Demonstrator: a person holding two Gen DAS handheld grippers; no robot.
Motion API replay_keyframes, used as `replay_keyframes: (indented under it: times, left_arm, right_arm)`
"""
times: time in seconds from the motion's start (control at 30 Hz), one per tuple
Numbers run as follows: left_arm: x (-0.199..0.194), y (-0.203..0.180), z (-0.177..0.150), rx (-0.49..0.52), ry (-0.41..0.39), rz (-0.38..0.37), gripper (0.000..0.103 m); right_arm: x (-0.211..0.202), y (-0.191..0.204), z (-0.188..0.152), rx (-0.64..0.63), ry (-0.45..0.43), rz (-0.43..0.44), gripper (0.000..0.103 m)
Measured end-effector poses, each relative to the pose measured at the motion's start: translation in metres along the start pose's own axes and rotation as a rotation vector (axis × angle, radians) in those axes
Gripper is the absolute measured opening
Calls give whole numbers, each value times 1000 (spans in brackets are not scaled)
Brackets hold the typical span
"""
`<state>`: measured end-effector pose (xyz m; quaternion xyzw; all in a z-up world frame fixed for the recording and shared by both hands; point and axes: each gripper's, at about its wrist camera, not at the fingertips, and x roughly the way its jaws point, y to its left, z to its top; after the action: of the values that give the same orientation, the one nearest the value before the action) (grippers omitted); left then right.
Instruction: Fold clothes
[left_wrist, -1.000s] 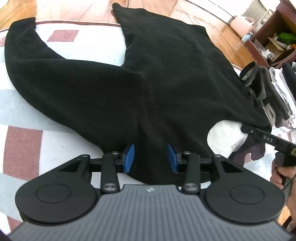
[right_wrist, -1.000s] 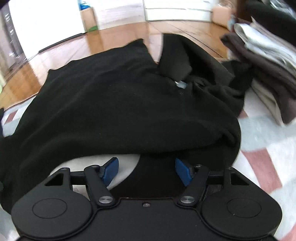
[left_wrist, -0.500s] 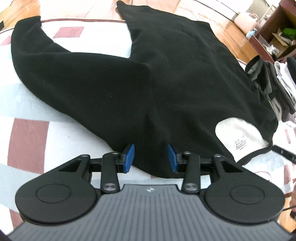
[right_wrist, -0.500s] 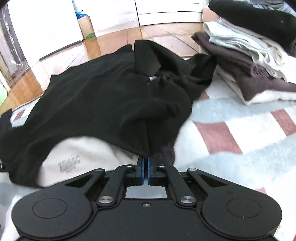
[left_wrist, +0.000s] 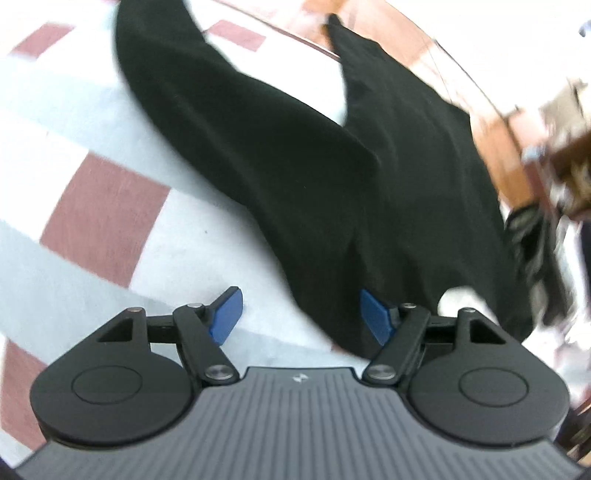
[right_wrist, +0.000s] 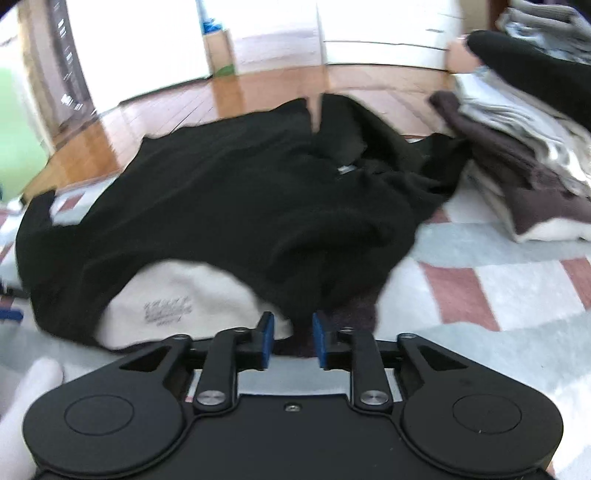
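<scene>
A black fleece garment (left_wrist: 351, 177) lies spread on a checked rug (left_wrist: 103, 218); its white lining (right_wrist: 184, 299) shows at the collar. My left gripper (left_wrist: 301, 317) is wide open at the garment's near edge, the right pad over the black cloth, the left pad over bare rug. My right gripper (right_wrist: 293, 338) has its jaws a narrow gap apart, with a fold of the black cloth (right_wrist: 306, 295) between the blue pads; the grip looks loose.
A stack of folded clothes (right_wrist: 524, 147) sits at the right of the rug. Wooden floor (right_wrist: 240, 96) lies beyond the garment. A white sock or glove (right_wrist: 26, 406) shows at the lower left of the right wrist view.
My left gripper has opened wider and shifted left along the garment edge. My right gripper, shut on the cloth half a second ago, has opened a little. Both views are blurred from motion.
</scene>
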<state>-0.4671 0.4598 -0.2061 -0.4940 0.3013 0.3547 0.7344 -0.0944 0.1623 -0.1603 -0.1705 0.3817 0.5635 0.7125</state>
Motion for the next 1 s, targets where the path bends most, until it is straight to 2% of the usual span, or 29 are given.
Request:
replay_keyframes:
  times: [0.1,0.2,0.27,0.3,0.4,0.47,0.53,0.6,0.63,0.67,0.73,0.77,0.87,0.9,0.93,1.0]
  left_arm:
    - [-1,6,0,-27,-2,-26,69]
    - [4,0,-5,32,7,-63,67]
    - [10,-2,-6,28,-16,-104,69]
    - [14,-2,-5,13,-34,-125,69]
    - [24,-3,3,-26,-93,-153,71]
    - [32,-6,10,-26,-123,-169,76]
    - [38,-6,16,-25,-146,-195,92]
    - [43,-4,20,-27,-164,-228,91]
    - [43,-3,22,-47,-169,-237,86]
    - [43,-2,22,-52,-170,-235,77]
    - [47,-4,22,-8,-149,-186,7]
    - [48,-4,23,25,-156,-121,3]
    - [37,-1,26,78,-233,-75,3]
    - [31,-5,28,105,-259,-59,2]
    - [25,-9,30,131,-285,-43,2]
    - [9,-18,34,168,-344,-21,2]
  right_arm:
    - [1,11,0,-26,29,68,31]
    - [-1,21,-2,-89,13,45,42]
    - [1,23,-2,-115,6,-2,45]
    - [2,22,-2,-111,10,-16,45]
    - [4,8,3,-34,-6,33,49]
    - [5,-1,7,31,-16,63,52]
    - [10,-5,9,62,-14,31,52]
    - [15,-4,11,52,0,-14,52]
    - [18,-3,12,39,11,-30,53]
    - [22,-3,11,28,21,-27,54]
    - [29,-4,9,37,43,1,62]
    - [32,-5,8,42,53,14,62]
    - [38,-2,5,28,14,-38,60]
    - [40,1,7,4,20,-62,44]
    - [41,5,12,-26,36,-100,9]
    - [36,9,20,-33,32,-100,8]
